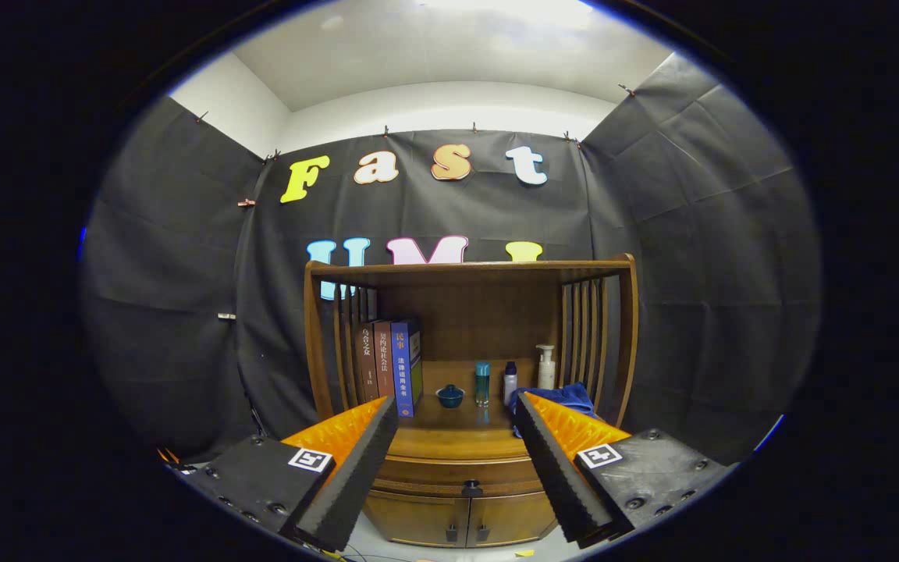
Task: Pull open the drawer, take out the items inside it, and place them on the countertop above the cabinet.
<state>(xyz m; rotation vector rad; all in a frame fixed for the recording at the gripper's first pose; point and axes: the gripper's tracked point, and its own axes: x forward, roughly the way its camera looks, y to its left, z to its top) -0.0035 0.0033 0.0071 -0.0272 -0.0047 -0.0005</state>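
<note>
While the gripper (456, 414) hangs with fingers wide apart, nothing held, the drawer (457, 474) sits shut at lower centre, between them. Approach step; next: line up on its knob (471, 489).

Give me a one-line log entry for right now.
phase: approach | gripper: open, holding nothing | drawer: closed, knob ahead between jaws, untouched | countertop: books, bottles, cloth

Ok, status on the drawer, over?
Hand-held gripper open, off the cabinet. Drawer shut, knob between the fingers, ahead. Nothing in the way.
</note>
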